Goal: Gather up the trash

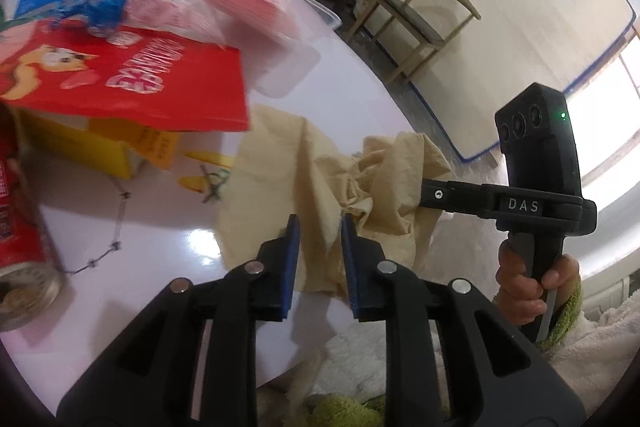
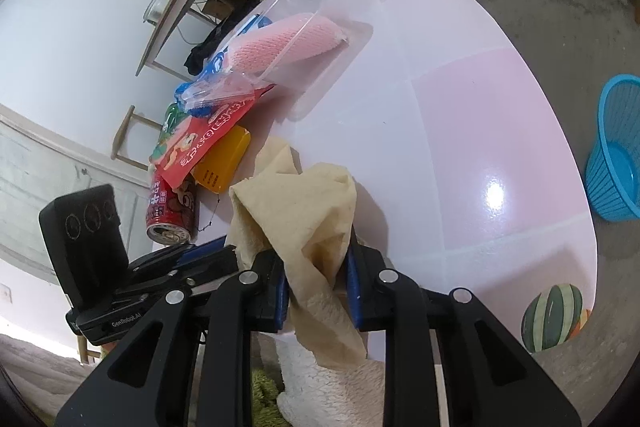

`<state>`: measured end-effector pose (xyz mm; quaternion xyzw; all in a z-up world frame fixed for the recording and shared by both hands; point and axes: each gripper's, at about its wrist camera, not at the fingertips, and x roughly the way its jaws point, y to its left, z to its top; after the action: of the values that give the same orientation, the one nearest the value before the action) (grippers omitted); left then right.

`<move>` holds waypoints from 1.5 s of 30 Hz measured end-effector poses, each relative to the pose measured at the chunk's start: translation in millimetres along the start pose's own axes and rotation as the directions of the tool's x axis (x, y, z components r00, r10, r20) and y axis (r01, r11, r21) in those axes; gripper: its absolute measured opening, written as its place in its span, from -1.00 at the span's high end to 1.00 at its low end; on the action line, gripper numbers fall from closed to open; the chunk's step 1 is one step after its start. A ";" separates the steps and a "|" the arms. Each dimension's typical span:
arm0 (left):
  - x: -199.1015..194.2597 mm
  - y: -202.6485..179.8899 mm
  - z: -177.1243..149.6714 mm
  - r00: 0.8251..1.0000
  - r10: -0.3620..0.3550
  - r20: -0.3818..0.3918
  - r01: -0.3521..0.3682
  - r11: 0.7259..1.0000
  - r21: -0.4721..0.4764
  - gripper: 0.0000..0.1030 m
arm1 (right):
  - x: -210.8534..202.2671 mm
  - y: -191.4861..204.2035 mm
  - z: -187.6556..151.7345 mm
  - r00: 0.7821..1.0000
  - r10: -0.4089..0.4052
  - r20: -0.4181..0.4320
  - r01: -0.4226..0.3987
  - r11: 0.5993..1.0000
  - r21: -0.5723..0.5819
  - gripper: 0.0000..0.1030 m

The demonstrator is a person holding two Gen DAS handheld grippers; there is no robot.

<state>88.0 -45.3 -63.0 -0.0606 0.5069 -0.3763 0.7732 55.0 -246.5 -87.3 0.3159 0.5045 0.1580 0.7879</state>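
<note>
Crumpled beige paper (image 2: 304,211) on the pink-and-white table (image 2: 460,115), near edge, right of the trash pile | right gripper (image 2: 318,291) clamped on the paper's near fold | left gripper (image 1: 320,247) narrowly parted over the paper, pads not pressing it | red can (image 2: 170,211), red snack bag (image 1: 152,79), yellow box (image 2: 222,159) left | blue basket (image 2: 618,155) on floor, far right

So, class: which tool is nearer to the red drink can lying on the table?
Left. The left tool hovers over the beige paper towel with the red can close beside it. The right tool grips the towel's far side, further from the can.
</note>
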 end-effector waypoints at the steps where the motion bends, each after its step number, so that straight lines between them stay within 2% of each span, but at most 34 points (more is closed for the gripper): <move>1: -2.4 -0.1 -0.8 1.000 0.007 0.008 -0.007 1.000 -0.001 0.63 | 0.0 1.5 0.7 1.000 -0.005 -0.005 0.005 1.000 0.002 0.57; 3: -7.5 -3.3 -4.2 1.000 0.004 0.025 -0.004 1.000 0.006 0.63 | 0.7 1.7 3.7 1.000 -0.011 -0.018 0.011 1.000 0.013 0.57; 5: -14.6 -9.1 -11.8 0.999 -0.031 0.025 0.030 0.999 0.036 0.59 | 1.9 1.4 5.8 0.999 -0.012 -0.032 0.012 1.000 0.026 0.57; 7: -10.7 -17.1 -15.7 0.998 -0.068 -0.001 0.068 0.994 0.088 0.27 | 2.4 0.3 8.4 0.999 -0.012 -0.046 0.014 0.999 0.040 0.57; 8: -7.7 -21.8 -18.7 0.997 -0.073 -0.019 0.075 0.991 0.114 0.23 | 2.9 0.2 9.3 0.999 -0.012 -0.052 0.015 0.999 0.046 0.57; 11: 1.6 -36.2 -28.2 1.000 -0.004 -0.023 0.008 0.979 0.202 0.22 | 4.5 0.9 12.3 0.998 -0.016 -0.068 0.020 0.998 0.064 0.57; 14: 5.0 -37.8 -30.7 0.999 0.035 0.003 -0.035 0.977 0.209 0.28 | 2.9 0.5 14.7 0.996 -0.010 -0.086 0.017 0.997 0.078 0.52; 15: 6.1 -36.6 -29.9 0.999 0.036 0.006 -0.036 0.980 0.196 0.47 | 1.8 0.6 15.5 0.996 -0.005 -0.093 0.013 0.996 0.084 0.51; 16: 7.2 -35.2 -28.9 0.999 0.037 0.000 -0.036 0.982 0.187 0.70 | 0.0 0.3 16.3 0.995 0.001 -0.096 0.008 0.996 0.092 0.40; 19: 15.6 -29.7 -22.1 1.000 0.024 -0.004 -0.023 0.989 0.144 0.88 | -10.9 -1.2 16.3 0.996 0.028 -0.081 -0.018 0.992 0.122 -0.10; 22: 11.2 -20.5 -23.7 1.000 0.010 -0.004 -0.009 0.993 0.116 0.96 | -25.7 0.3 14.4 0.998 0.038 -0.050 -0.031 0.991 0.127 -0.28; 24: 10.6 -18.1 -23.6 1.000 0.006 -0.003 -0.006 0.994 0.105 0.97 | -33.0 -0.1 12.2 0.997 0.071 -0.032 -0.066 0.987 0.147 -0.36; 29: 8.4 -15.9 -26.7 1.000 0.002 0.001 -0.002 0.996 0.090 0.98 | -32.9 -1.1 5.9 0.990 0.137 -0.039 -0.126 0.968 0.215 -0.38; 33: 8.9 -12.3 -26.8 1.000 0.005 0.009 -0.006 0.996 0.083 0.99 | -34.8 -1.6 0.3 0.990 0.134 -0.041 -0.120 0.962 0.245 -0.39; 40: 10.1 -10.0 -23.2 1.000 0.012 0.012 -0.012 0.998 0.059 0.99 | -55.9 -12.9 -5.6 0.995 0.099 0.009 -0.098 0.955 0.281 -0.39; 45: 12.7 -13.8 -21.6 0.999 0.028 0.019 -0.029 0.998 0.061 0.99 | -44.9 -9.0 -9.1 0.992 0.122 -0.022 -0.111 0.954 0.278 -0.39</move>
<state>65.5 -56.9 -76.2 -0.0332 0.4888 -0.3801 0.7845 26.5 -275.7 -64.6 0.4488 0.5174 0.1383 0.7154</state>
